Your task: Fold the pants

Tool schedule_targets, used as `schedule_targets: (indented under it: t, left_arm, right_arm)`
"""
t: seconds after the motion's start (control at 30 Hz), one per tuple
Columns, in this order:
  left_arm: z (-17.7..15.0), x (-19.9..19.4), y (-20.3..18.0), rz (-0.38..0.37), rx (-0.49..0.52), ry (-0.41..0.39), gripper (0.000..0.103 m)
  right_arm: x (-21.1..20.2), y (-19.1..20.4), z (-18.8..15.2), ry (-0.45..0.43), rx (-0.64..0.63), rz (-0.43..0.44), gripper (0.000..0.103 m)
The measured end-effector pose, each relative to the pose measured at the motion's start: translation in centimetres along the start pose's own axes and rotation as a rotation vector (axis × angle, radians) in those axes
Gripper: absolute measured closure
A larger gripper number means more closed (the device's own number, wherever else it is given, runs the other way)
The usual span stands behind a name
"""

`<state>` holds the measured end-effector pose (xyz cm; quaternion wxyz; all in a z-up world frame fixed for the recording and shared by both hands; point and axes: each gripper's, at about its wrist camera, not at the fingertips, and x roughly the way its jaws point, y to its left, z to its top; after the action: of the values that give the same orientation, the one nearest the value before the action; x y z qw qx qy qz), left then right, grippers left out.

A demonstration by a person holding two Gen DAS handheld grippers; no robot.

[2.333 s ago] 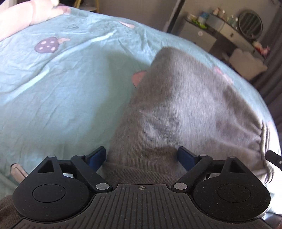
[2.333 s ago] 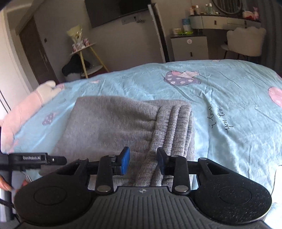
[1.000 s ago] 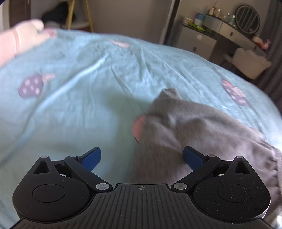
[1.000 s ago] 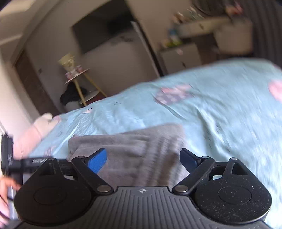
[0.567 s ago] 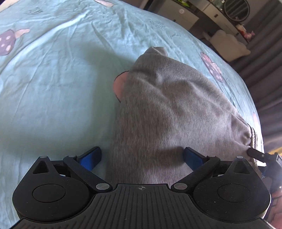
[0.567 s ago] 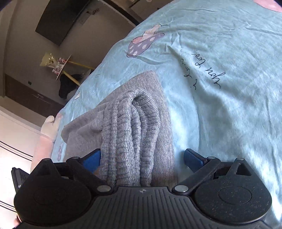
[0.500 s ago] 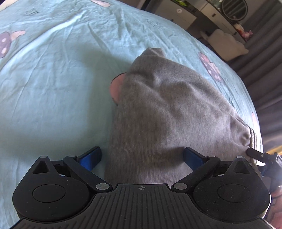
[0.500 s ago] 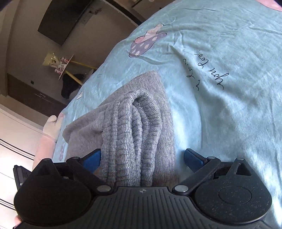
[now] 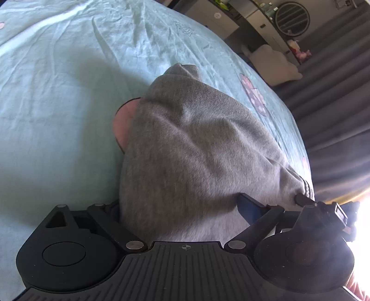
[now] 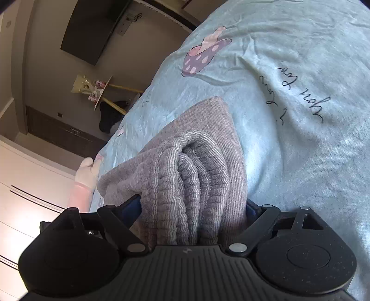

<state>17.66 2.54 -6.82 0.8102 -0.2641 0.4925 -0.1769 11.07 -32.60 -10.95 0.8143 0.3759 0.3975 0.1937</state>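
Note:
The grey pants (image 9: 196,139) lie folded in a thick bundle on the light blue bedsheet (image 9: 57,92). My left gripper (image 9: 180,203) straddles the near end of the bundle with its jaws wide. The cloth fills the gap and hides the left pad. At the right edge of that view one of the right gripper's fingers (image 9: 303,199) reaches the waistband. In the right wrist view the ribbed waistband folds of the pants (image 10: 196,162) sit between the jaws of my right gripper (image 10: 192,206). Those jaws are closing, and the cloth brushes both blue pads.
A pink print (image 9: 122,125) on the sheet shows beside the pants. Past the bed stand a round mirror (image 9: 292,18), a pale chair (image 9: 272,67) and dark curtains (image 9: 335,104). The right wrist view shows a wall screen (image 10: 92,30), a small flower table (image 10: 92,90) and a pink plush (image 10: 85,180).
Both grippers have sunk and tipped down onto the pants. The right jaws went from narrow to wide, then drew in a little around the waistband; the bundle now fills both gaps.

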Motion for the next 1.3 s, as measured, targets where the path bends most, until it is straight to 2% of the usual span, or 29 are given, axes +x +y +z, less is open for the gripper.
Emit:
schedule_targets:
  t: [0.07,0.1,0.17,0.27,0.33,0.43,0.57,0.63,0.67,0.7,0.73,0.77,0.8,0.83,0.9,1.0,1.07,1.17,1.23,1.3]
  left_arm:
    - [0.1,0.3,-0.3,-0.004,0.001,-0.004,0.006]
    - [0.1,0.4,-0.4,-0.019,-0.006,-0.002,0.009]
    - [0.2,0.1,-0.6,0.000,-0.016,-0.006,0.034]
    - [0.6,-1.2,-0.9,-0.012,-0.037,-0.029,0.058]
    - [0.9,-2.0,-1.7,-0.036,-0.039,-0.053,0.064]
    - [1.5,-2.8,-3.5,-0.082,-0.016,-0.101,0.066]
    - [2.9,-3.3,-5.9,-0.104,0.026,-0.163,0.066]
    - [3.5,-3.3,-6.2,-0.123,-0.007,-0.195,0.063]
    - [3.8,-3.2,-6.1,-0.110,-0.044,-0.211,0.049]
    - [4.0,-3.3,-5.9,-0.067,-0.078,-0.235,0.041]
    - [3.9,-3.3,-5.9,-0.023,-0.095,-0.257,0.035]
    - [3.6,-3.3,-5.8,0.023,-0.092,-0.269,0.033]
    - [3.1,-3.4,-5.9,0.067,-0.066,-0.278,0.032]
    - [2.4,-3.7,-6.1,0.104,-0.035,-0.283,0.030]
    - [0.1,-4.3,-6.5,0.178,0.035,-0.296,0.027]
    - [-4.1,-5.3,-6.8,0.278,0.111,-0.328,0.023]
    - [-6.9,-5.7,-7.2,0.360,0.176,-0.340,0.022]
    - [-10.4,-5.4,-7.8,0.431,0.253,-0.333,0.019]
    - [-10.4,-4.5,-8.4,0.454,0.297,-0.300,0.019]
    - [-10.4,-3.4,-8.6,0.479,0.331,-0.294,0.019]
  right_arm:
    - [0.2,1.0,-0.1,-0.012,-0.045,-0.048,0.018]
    - [0.2,1.7,-0.4,-0.023,-0.080,-0.089,0.026]
    - [0.0,3.0,-0.7,-0.033,-0.142,-0.129,0.034]
    - [-0.9,4.2,-0.5,-0.043,-0.133,-0.097,0.044]
    - [-1.4,5.5,-0.2,-0.064,-0.165,-0.078,0.045]
    - [-2.0,7.9,0.5,-0.094,-0.220,-0.059,0.046]
    - [-3.1,10.7,2.4,-0.147,-0.282,-0.063,0.046]
    - [-3.8,11.6,3.6,-0.190,-0.330,-0.103,0.045]
    - [-4.1,12.1,4.1,-0.215,-0.363,-0.150,0.037]
    - [-4.3,12.4,4.6,-0.239,-0.396,-0.216,0.023]
    - [-4.4,12.7,4.9,-0.262,-0.428,-0.313,0.016]
    - [-4.7,13.0,4.9,-0.296,-0.462,-0.430,0.013]
    - [-5.0,13.3,4.6,-0.315,-0.495,-0.487,0.013]
    - [-5.3,13.4,3.9,-0.320,-0.536,-0.509,0.013]
    - [-6.0,13.3,2.1,-0.314,-0.587,-0.513,0.012]
    - [-6.7,12.0,-1.2,-0.340,-0.582,-0.530,0.010]
    - [-6.7,10.2,-2.9,-0.335,-0.492,-0.522,0.010]
    - [-6.5,7.3,-3.9,-0.289,-0.282,-0.421,0.010]
    - [-6.3,6.0,-3.6,-0.254,-0.149,-0.351,0.010]
    - [-6.5,5.9,-3.5,-0.254,-0.101,-0.292,0.010]
